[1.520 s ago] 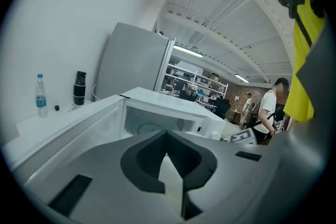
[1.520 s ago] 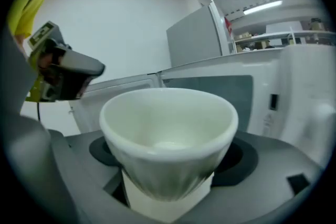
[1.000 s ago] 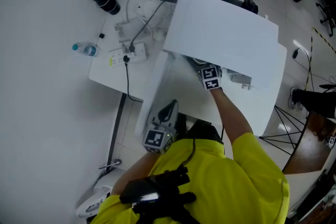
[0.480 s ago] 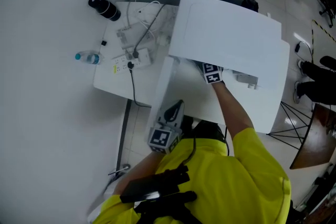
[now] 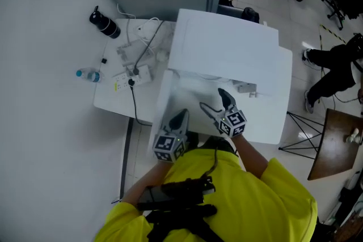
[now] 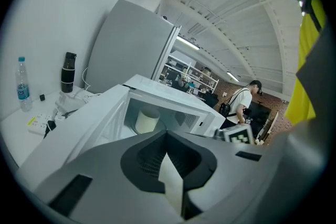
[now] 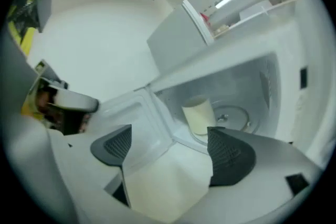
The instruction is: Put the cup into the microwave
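The white microwave (image 5: 227, 48) stands on a white table, its door (image 5: 170, 96) swung open to the left. A pale cup (image 7: 199, 114) stands upright on the turntable inside; it also shows as the cup (image 6: 147, 119) in the left gripper view, while the microwave's top hides it in the head view. My right gripper (image 5: 211, 98) hovers in front of the opening, clear of the cup, its jaws wide apart and closing with nothing between them. My left gripper (image 5: 180, 116) is shut and empty, low beside the door's near edge.
Left of the microwave lie a power strip (image 5: 133, 73) with cables, a water bottle (image 5: 89, 73) and a black flask (image 5: 104, 22). A person (image 5: 334, 65) stands on the floor at the right, near a wooden table (image 5: 334, 144).
My right gripper has drawn back out of the microwave toward me and risen, empty, with its wrist rolled. The left gripper has stayed where it was.
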Demonstrator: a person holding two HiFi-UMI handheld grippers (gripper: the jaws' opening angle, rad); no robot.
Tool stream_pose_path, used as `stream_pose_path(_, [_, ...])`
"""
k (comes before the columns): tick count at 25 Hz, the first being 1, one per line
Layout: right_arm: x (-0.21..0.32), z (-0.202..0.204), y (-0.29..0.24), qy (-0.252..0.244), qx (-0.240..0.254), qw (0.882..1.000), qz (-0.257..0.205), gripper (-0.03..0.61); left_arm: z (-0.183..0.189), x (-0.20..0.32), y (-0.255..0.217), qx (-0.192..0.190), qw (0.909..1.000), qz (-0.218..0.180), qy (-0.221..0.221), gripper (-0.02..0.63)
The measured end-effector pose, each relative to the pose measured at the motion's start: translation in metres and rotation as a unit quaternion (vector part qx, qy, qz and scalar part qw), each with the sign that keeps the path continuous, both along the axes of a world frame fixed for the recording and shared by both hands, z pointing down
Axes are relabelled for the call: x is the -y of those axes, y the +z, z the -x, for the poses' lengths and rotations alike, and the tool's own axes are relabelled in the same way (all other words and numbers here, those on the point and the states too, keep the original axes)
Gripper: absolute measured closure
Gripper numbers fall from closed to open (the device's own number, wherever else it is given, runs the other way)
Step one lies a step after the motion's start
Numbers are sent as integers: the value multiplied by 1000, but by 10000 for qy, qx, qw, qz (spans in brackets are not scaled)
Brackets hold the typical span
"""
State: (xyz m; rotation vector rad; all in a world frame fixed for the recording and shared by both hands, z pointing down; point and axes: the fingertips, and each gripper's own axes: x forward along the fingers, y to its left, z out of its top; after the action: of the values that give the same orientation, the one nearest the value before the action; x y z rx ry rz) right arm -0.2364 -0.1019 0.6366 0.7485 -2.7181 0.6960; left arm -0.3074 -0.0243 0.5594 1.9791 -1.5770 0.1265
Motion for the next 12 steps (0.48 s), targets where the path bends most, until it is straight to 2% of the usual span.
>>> stream_pose_path(3, [-42, -34, -66, -100, 232, 9995, -200, 125, -5, -1, -15, 41, 9999, -149, 39, 612])
stream_pose_path(5, [-52, -61, -104, 98, 391, 9988, -260, 208, -9, -1, -27, 98, 9995, -287, 68, 612])
stream_pose_path(7, [-52, -90, -139, 331, 491, 9973, -443, 236, -15, 1, -43, 162, 9988, -451, 78, 612])
stream_pose_path(9, [-46, -121, -169, 643, 550, 9941, -685, 329, -22, 5, -61, 241, 9978, -614, 83, 612])
stream_pose_path(10, [-41, -137, -182, 858, 556, 9916, -791, 334, -26, 8, -71, 285, 9971, -703, 102, 612])
stream_pose_path(11, [-36, -154, -194, 1119, 547, 9882, -888, 366, -29, 11, -82, 328, 9961, -803, 131, 612])
stream_pose_path(12, [-30, -170, -203, 1399, 544, 9839, -971, 472, -33, 15, -93, 363, 9950, -920, 166, 612])
